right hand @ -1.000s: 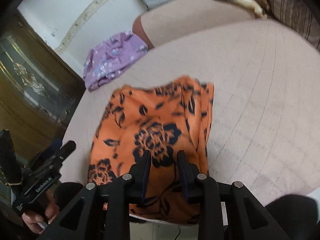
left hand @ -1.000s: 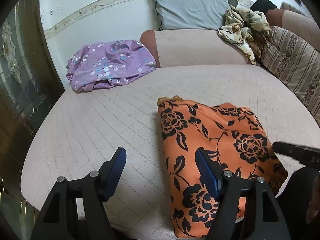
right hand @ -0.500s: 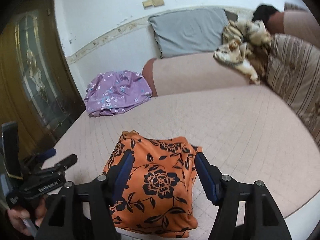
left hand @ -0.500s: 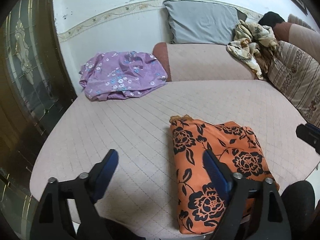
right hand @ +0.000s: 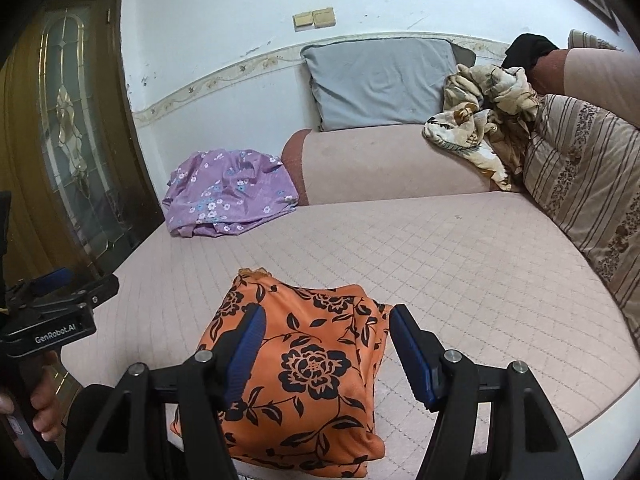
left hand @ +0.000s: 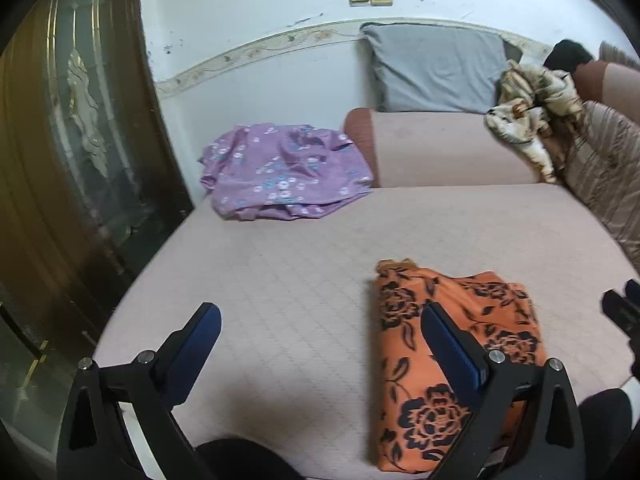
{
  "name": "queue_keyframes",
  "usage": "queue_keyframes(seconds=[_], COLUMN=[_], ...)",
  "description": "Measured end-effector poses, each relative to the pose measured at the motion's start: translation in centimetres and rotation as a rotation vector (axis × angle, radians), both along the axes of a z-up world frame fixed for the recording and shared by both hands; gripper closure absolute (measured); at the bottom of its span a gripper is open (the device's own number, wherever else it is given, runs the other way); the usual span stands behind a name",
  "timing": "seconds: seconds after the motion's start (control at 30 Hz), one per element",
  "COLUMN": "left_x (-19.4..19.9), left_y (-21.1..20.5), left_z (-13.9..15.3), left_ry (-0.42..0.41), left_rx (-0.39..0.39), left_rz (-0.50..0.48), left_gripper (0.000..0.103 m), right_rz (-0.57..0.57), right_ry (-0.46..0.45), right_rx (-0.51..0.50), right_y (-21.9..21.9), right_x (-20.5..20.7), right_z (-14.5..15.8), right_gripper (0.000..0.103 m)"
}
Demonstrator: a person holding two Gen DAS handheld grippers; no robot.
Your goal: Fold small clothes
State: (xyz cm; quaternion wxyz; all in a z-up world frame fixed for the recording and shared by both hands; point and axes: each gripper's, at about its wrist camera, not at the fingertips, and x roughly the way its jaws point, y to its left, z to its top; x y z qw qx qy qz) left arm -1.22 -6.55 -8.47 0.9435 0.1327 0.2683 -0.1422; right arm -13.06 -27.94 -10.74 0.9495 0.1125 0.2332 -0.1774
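Orange cloth printed with black flowers, the orange garment (right hand: 304, 364), lies folded into a compact rectangle at the near edge of the quilted pink sofa seat (right hand: 460, 264), and nothing grips it. The right gripper (right hand: 324, 344) hovers above it with jaws spread and the cloth showing between them, untouched; those jaws have just been opening, though they have not widened further in the last moment. The left gripper (left hand: 320, 328) hangs to the left of the bundle, over bare seat, its jaws spread very wide after opening further just now, with nothing between them.

The fold on this piece looks finished and released, so the step in hand is the break between garments. A purple floral garment (left hand: 284, 172) sits crumpled at the far left corner of the seat, well apart from the folded piece, and a cream patterned cloth (right hand: 480, 120) is heaped on the backrest to the right. The next move probably calls for reaching across to one of these, pinching an edge, and dragging it onto open seat to spread it flat.
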Motion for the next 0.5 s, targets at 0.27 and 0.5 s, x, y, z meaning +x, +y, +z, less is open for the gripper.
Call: queue_keyframes(seconds=[0.27,0.5], left_x=[0.1,0.1], left_y=[-0.1,-0.3], left_z=[0.4,0.3], left_ry=[0.009,0.029], left_rx=[0.002,0.001], left_rz=[-0.008,-0.036], left_gripper=[0.003,0.003], right_rz=[-0.021,-0.057], right_ry=[-0.006,-0.001], right_rx=[-0.011,-0.018], right_y=[-0.5,-1.4], right_x=[-0.2,-0.6], right_z=[0.4,0.1], right_gripper=[0.035,0.035])
